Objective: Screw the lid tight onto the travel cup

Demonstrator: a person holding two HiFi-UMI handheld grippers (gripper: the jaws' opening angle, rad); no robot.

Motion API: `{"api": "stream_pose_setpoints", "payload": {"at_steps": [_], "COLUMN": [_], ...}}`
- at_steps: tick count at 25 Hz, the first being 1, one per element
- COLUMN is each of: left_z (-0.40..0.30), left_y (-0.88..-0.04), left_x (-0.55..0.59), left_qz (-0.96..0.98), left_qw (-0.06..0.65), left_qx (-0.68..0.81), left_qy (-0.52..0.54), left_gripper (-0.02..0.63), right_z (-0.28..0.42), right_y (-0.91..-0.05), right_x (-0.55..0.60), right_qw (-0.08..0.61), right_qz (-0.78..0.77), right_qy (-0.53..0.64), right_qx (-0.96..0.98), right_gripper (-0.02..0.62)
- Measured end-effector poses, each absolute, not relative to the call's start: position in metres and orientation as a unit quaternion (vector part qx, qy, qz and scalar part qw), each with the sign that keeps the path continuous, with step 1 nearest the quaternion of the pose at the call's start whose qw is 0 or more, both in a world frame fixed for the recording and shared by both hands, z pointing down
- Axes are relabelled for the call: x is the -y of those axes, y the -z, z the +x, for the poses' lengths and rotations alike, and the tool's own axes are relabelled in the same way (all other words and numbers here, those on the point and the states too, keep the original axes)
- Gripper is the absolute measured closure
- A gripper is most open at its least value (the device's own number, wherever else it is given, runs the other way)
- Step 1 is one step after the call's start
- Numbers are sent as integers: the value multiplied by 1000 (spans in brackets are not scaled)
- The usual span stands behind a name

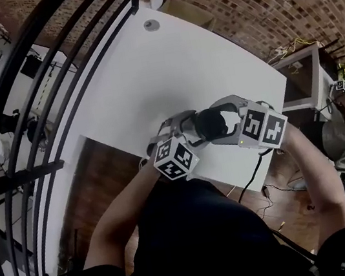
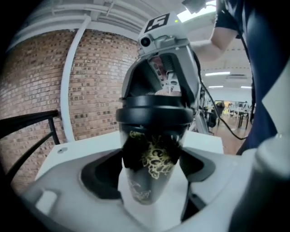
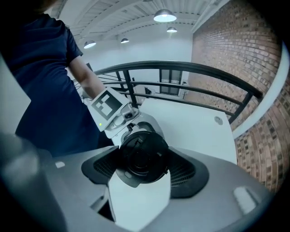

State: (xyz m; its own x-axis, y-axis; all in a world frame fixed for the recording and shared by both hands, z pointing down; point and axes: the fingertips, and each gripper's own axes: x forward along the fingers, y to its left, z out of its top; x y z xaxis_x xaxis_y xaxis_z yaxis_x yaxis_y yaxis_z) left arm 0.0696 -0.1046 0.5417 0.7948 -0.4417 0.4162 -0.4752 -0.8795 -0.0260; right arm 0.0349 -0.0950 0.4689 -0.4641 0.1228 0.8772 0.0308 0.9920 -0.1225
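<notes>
A clear dark-tinted travel cup with a gold pattern hangs between the pads of my left gripper, which is shut on its body. Its black lid sits on top of the cup. My right gripper comes down from above and is shut on the lid, a pad against either side of its rim. In the head view both grippers meet at the cup, over the near edge of the white table. The cup's base is off the table.
A round grommet lies at the table's far end. A black railing runs along the left. A white shelf unit stands at the right, before a brick wall. A black cable hangs below the right gripper.
</notes>
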Motion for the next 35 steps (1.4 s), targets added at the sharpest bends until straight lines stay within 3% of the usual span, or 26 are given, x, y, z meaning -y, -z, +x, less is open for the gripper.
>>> {"api": "stream_pose_setpoints", "payload": {"at_steps": [7,19,24,27,30,35], "left_z": [60,69,58,65,67,64], "left_y": [-553,-542,-548,-552,-549,-546], "left_x": [95,88,77,62,65,73], "left_qz": [943,925,935,934,941,926], "left_qw": [-62,-14,-116,-119,-97,-52], "left_qx": [112,278,93,25,77,247], "left_qy": [-307,-258,-321,-336,-315,-282], "left_gripper": [210,215,189,179,213,216], "right_z": [31,40,40,38,35,34], "right_y": [-468,-467,-466,-467,-465,-460], "right_x": [83,87,67,52,56,73], "right_qw": [507,441,472,483,461,383], "right_qz": [-114,183,20,-71,-22,200], "right_qy": [9,-152,6,87,41,-146], "right_qx": [854,865,882,869,886,890], "right_gripper": [255,255,255,254,255,255]}}
